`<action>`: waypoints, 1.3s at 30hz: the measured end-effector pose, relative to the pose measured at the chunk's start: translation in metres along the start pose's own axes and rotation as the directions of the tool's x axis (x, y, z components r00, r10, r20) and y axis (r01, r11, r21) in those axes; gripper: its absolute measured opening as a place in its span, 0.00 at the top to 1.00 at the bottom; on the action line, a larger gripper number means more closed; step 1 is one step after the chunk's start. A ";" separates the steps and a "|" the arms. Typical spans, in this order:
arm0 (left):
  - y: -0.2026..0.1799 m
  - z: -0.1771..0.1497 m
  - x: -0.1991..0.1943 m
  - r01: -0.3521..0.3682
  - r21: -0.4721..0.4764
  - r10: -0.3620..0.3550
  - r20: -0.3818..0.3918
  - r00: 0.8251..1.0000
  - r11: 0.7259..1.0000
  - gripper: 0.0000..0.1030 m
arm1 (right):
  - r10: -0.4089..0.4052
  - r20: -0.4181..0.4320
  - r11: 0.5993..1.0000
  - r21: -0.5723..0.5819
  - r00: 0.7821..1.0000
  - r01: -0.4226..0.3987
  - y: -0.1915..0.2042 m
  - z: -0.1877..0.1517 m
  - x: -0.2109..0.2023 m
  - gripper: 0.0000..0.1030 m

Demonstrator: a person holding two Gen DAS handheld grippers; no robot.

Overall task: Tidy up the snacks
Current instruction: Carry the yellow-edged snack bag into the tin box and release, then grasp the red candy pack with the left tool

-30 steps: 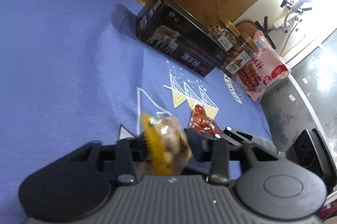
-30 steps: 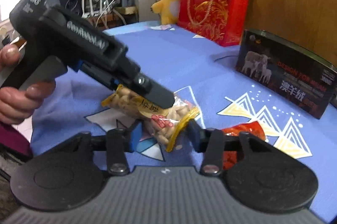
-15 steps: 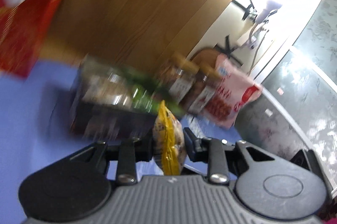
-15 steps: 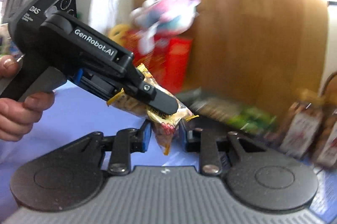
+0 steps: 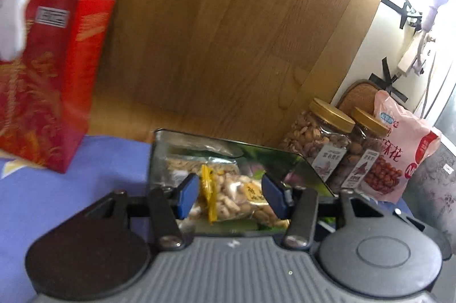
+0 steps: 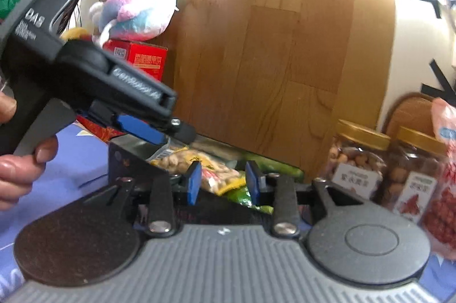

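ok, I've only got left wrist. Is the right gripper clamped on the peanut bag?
Observer: No. The right gripper straddles the peanut bag's yellow end with a gap at one pad; its jaws have just been opening.
Operator: Where's the left gripper from there?
Observer: The left gripper, jaws just opened with the bag between, hangs over the box's left end.
Operator: Who's holding it?
Observer: A hand grips its handle, at frame left.

Peanut bag (image 5: 236,200) now in box (image 5: 228,152)
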State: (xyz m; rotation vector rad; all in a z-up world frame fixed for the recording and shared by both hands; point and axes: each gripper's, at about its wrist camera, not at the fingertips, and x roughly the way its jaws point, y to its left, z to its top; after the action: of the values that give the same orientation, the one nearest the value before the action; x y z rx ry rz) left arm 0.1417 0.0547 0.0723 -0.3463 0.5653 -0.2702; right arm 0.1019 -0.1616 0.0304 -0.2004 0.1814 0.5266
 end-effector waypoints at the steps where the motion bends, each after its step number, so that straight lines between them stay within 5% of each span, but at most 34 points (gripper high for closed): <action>1: 0.000 -0.004 -0.010 0.001 -0.001 -0.001 0.007 1.000 1.000 0.52 | 0.028 -0.012 0.999 0.046 1.000 -0.028 -0.004 -0.002 -0.008 0.64; 4: -0.002 -0.021 -0.042 0.045 0.012 -0.045 0.005 0.999 0.999 0.51 | 0.171 -0.068 0.953 0.264 0.983 -0.147 -0.027 -0.020 -0.038 0.64; 7: -0.004 -0.049 -0.061 0.114 0.022 -0.111 -0.106 0.988 0.993 0.51 | 0.330 -0.124 0.821 0.527 0.936 -0.220 -0.048 -0.057 -0.068 0.63; 12: 0.002 -0.098 -0.061 0.245 -0.088 -0.260 -0.325 0.909 0.966 0.51 | 0.415 -0.182 0.672 0.722 0.892 -0.165 -0.060 -0.102 -0.118 0.67; 14: 0.005 -0.111 -0.059 0.268 -0.130 -0.297 -0.354 0.887 0.955 0.51 | 0.411 -0.201 0.673 0.724 0.889 -0.148 -0.055 -0.106 -0.131 0.67; 18: 0.009 -0.118 -0.059 0.291 -0.188 -0.340 -0.327 0.882 0.938 0.45 | 0.417 -0.193 0.666 0.730 0.888 -0.154 -0.045 -0.104 -0.133 0.68; 23: 0.011 -0.125 -0.056 0.323 -0.286 -0.406 -0.310 0.860 0.902 0.45 | 0.411 -0.188 0.717 0.670 0.892 -0.190 -0.023 -0.095 -0.119 0.66; 26: 0.014 -0.134 -0.055 0.366 -0.370 -0.483 -0.303 0.821 0.854 0.47 | 0.402 -0.171 0.736 0.645 0.900 -0.206 -0.018 -0.096 -0.117 0.66; 30: 0.018 -0.139 -0.050 0.308 -0.373 -0.431 -0.312 0.846 0.875 0.78 | 0.399 -0.156 0.739 0.638 0.904 -0.216 -0.019 -0.100 -0.120 0.64; 34: 0.033 -0.139 -0.048 0.308 -0.448 -0.456 -0.271 0.848 0.839 0.82 | 0.420 -0.141 0.737 0.630 0.897 -0.246 -0.019 -0.099 -0.124 0.54; 37: 0.040 -0.135 -0.050 0.373 -0.502 -0.531 -0.215 0.820 0.780 0.87 | 0.437 -0.132 0.756 0.590 0.890 -0.283 -0.012 -0.096 -0.127 0.38; 39: 0.040 -0.131 -0.052 0.382 -0.492 -0.530 -0.204 0.823 0.782 0.87 | 0.434 -0.148 0.783 0.550 0.889 -0.292 -0.004 -0.092 -0.125 0.37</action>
State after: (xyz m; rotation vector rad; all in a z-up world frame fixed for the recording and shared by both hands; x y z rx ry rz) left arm 0.0317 0.0765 -0.0225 -0.8936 0.8767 -0.6988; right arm -0.0130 -0.2468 -0.0304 0.3041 0.6305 0.8218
